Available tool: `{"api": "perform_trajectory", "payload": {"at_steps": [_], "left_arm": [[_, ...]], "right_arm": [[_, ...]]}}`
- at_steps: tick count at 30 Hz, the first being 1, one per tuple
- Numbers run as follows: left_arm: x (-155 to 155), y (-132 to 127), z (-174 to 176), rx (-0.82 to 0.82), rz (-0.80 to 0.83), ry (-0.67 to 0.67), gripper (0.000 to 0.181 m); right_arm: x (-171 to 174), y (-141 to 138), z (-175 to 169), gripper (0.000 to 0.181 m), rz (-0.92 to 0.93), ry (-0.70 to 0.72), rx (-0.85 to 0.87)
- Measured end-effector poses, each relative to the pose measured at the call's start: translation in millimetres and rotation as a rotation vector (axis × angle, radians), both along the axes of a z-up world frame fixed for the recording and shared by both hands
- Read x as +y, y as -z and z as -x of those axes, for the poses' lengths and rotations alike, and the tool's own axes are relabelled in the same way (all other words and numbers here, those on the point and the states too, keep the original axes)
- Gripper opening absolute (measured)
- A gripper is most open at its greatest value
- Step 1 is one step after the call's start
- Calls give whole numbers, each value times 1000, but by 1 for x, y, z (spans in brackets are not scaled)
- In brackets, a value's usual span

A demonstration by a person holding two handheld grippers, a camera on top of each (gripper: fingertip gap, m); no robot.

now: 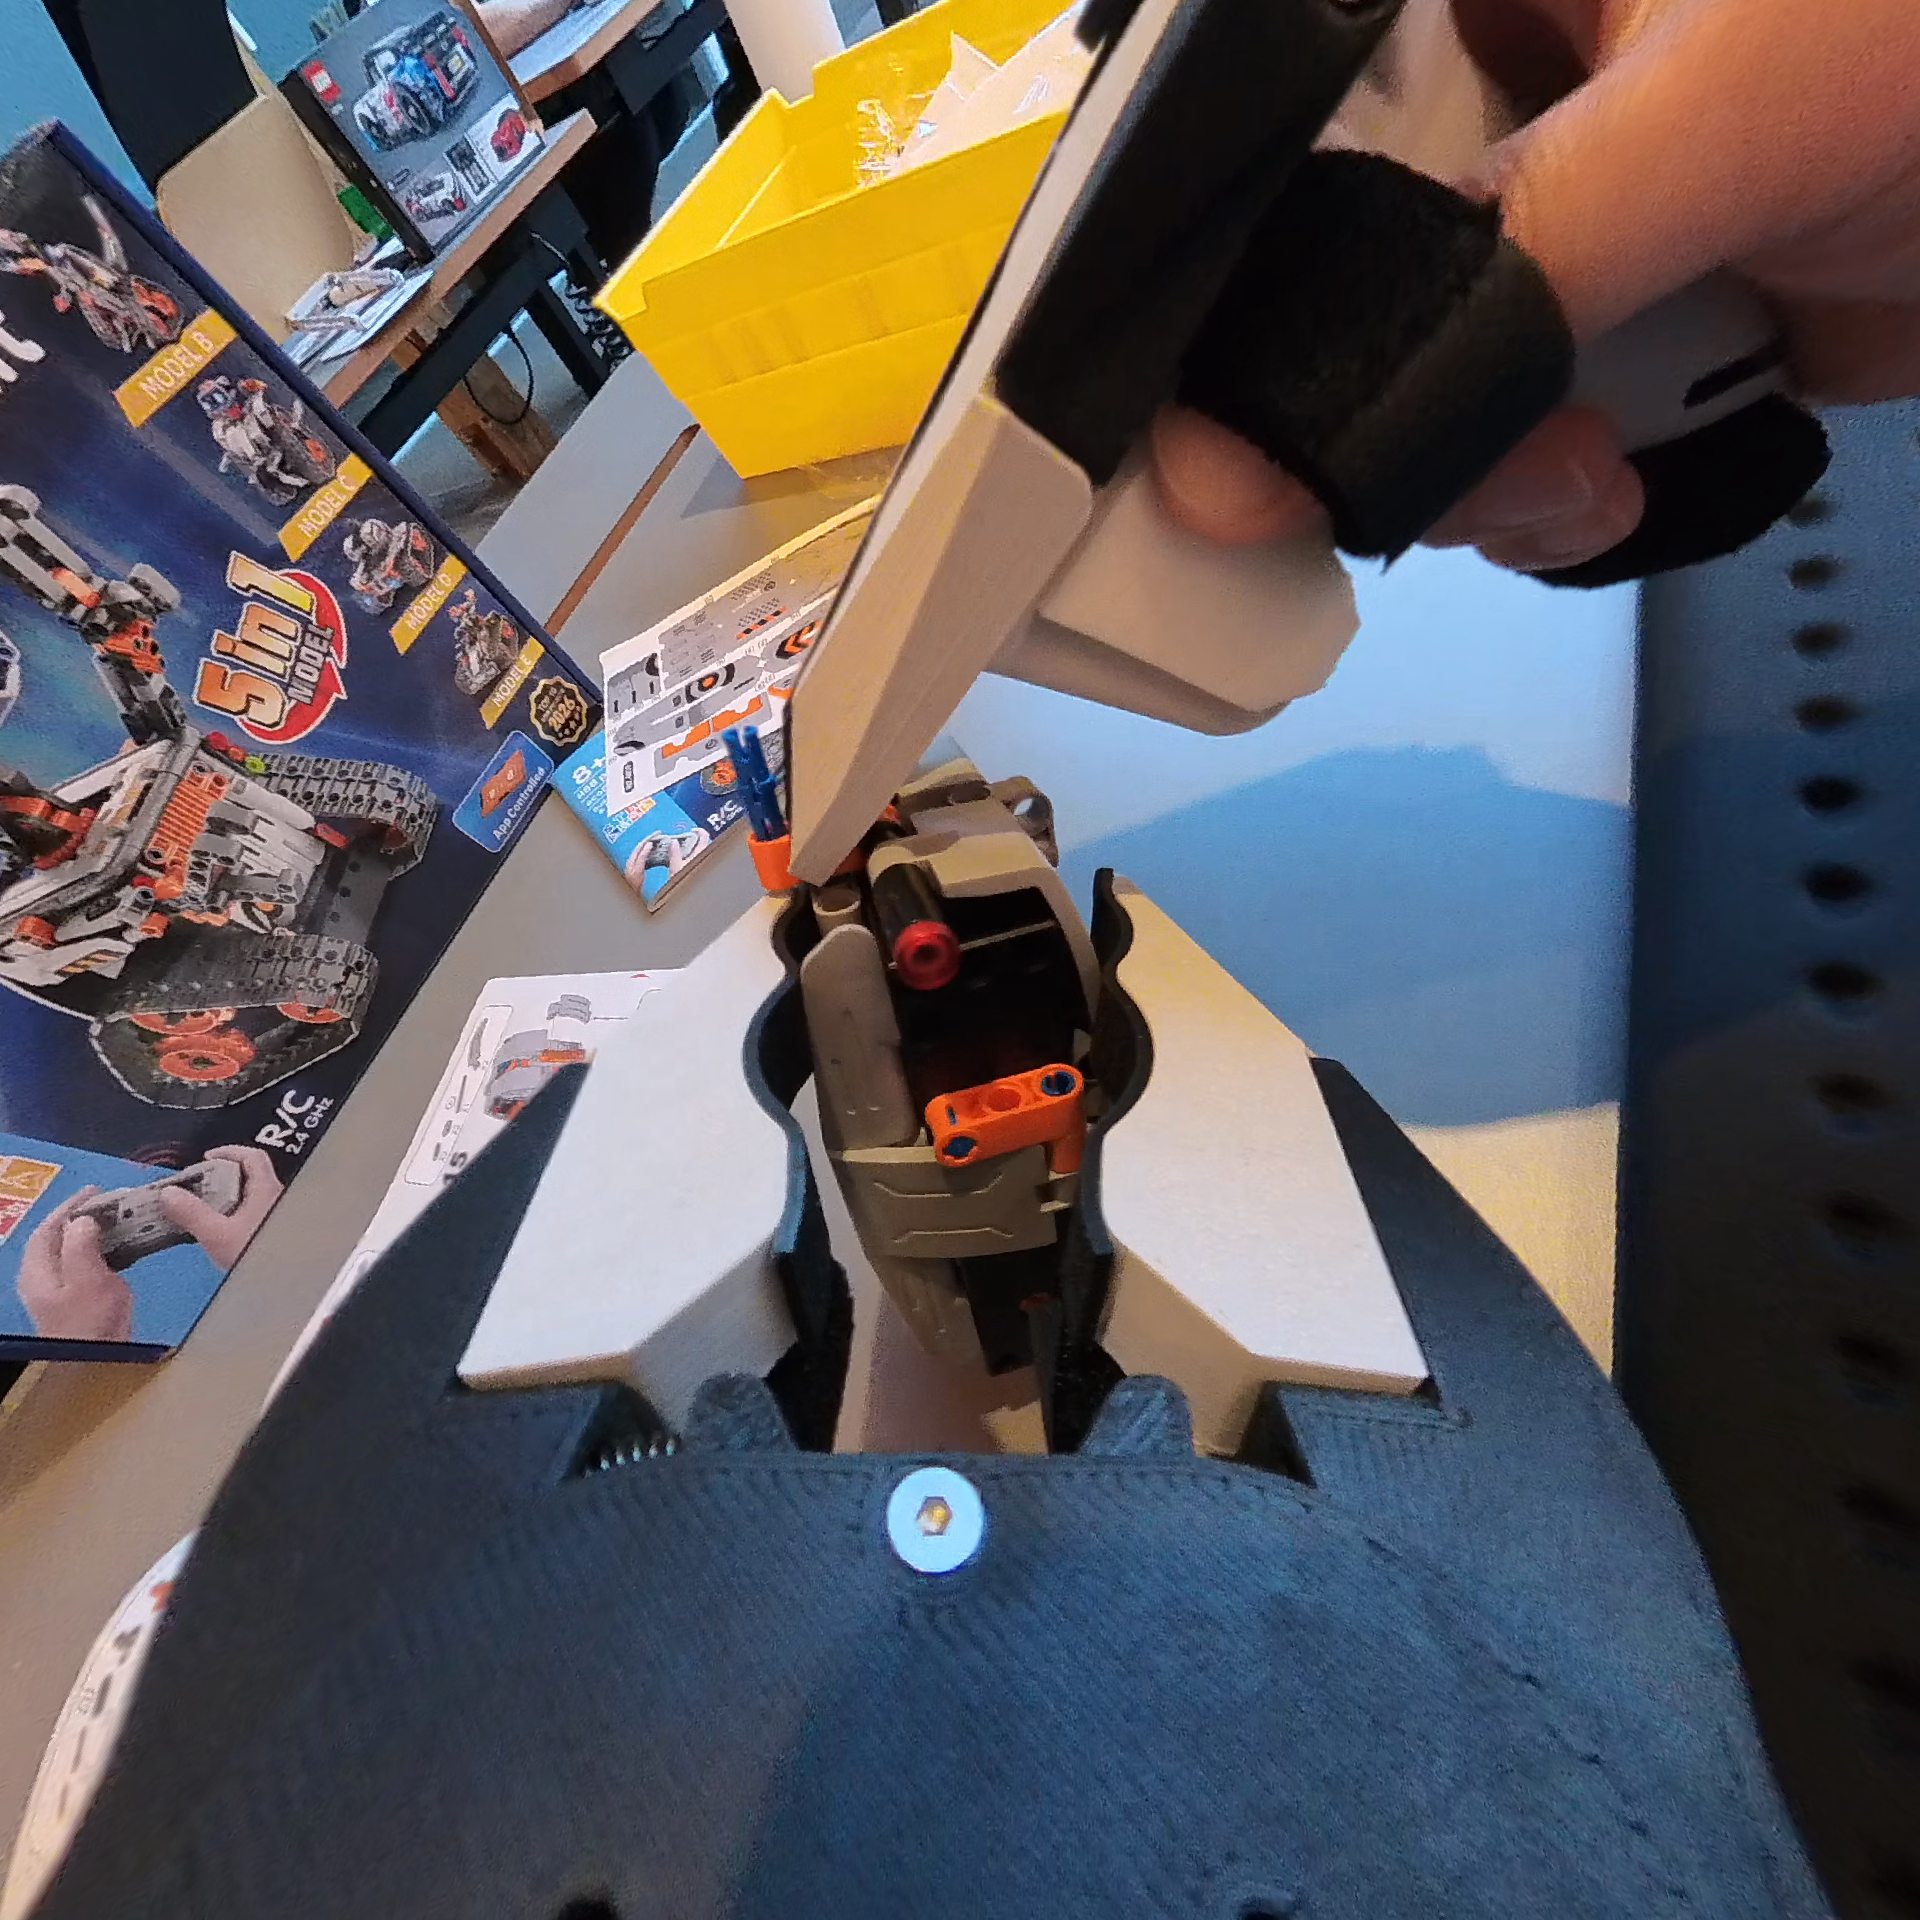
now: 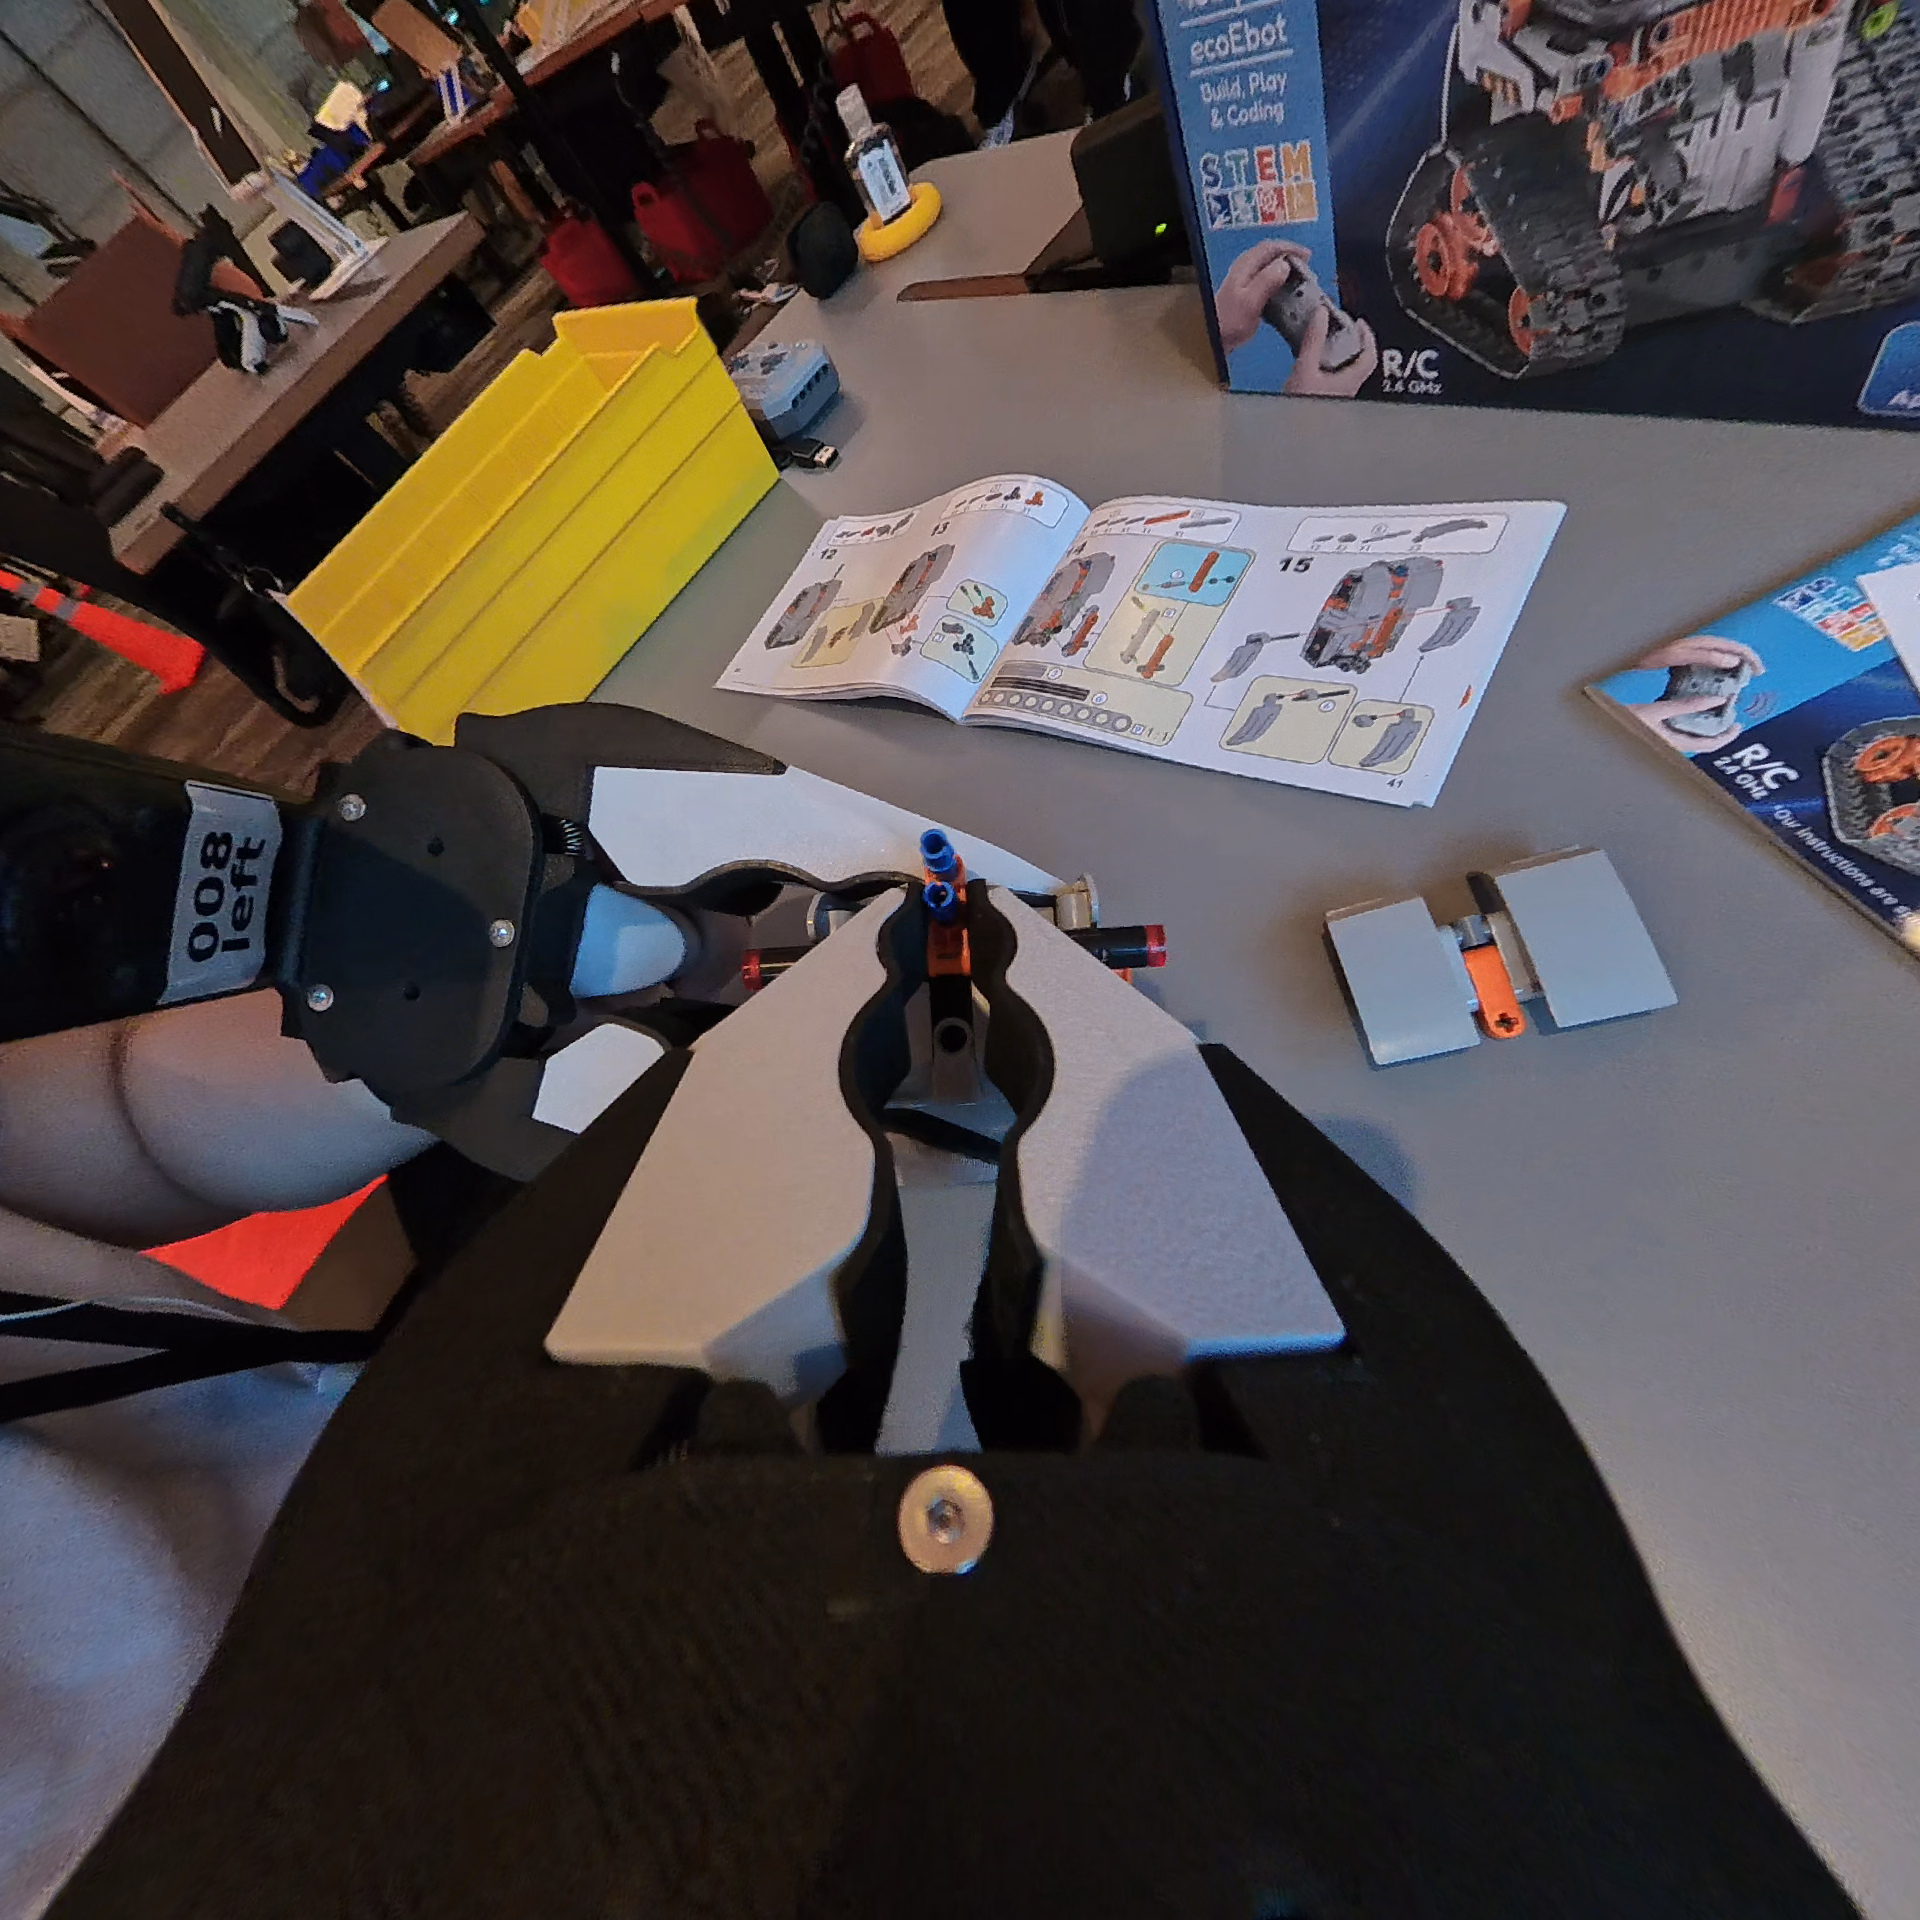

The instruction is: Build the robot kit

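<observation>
Model [image 1: 956, 1091] | clamped by left hand-held gripper [image 1: 945, 935] | right hand-held gripper [image 2: 940, 935] pinches its orange end | panel piece [image 2: 1496, 956] beside model on table [image 2: 1558, 1299]

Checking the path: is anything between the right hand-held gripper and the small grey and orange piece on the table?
Nothing visible; only bare table lies between the right hand-held gripper and the grey and orange piece. That gripper is shut on the brick assembly.

Two grippers [image 2: 940, 935] [image 1: 940, 1060], one yellow bin [image 2: 540, 520].
</observation>
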State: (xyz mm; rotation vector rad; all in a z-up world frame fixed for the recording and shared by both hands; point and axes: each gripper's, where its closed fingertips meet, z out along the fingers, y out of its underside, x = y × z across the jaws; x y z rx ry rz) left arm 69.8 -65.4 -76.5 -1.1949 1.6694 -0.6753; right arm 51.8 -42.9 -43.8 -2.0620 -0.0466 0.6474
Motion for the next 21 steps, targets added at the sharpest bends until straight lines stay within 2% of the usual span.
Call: {"api": "perform_trajectory", "payload": {"at_steps": [3,5,7,9,11,13,14,15,17,19,21], "left_arm": [[-3,0,0,-10,-10,5,51],[-3,0,0,-12,-17,4,51],[-3,0,1,-13,-10,7,51],[-3,0,1,-13,-9,13,51],[-5,0,0,-10,-27,23,51],[-8,1,0,-8,-42,32,51],[-9,1,0,-7,-51,31,51],[-9,1,0,-8,-54,29,51],[-8,1,1,-10,-45,25,51],[-6,1,2,-13,-26,19,51],[-4,0,3,-15,-8,17,51]], "right_arm": [[-4,0,1,8,73,-72,13],[-7,-14,-2,20,43,-117,-1],[-15,-31,-7,17,17,-195,-81],[-19,-40,-18,14,-33,-274,-347],[-18,-40,-32,28,-61,-362,-727],[-16,-39,-29,22,-96,-521,-1011],[-14,-38,-23,16,-118,-586,-1099],[-15,-35,-16,9,-129,-652,-1149],[-21,-28,-4,8,-121,-749,-1184],[-25,-24,5,8,-151,-762,-1165],[-24,-20,3,10,-195,-740,-1216]]}}
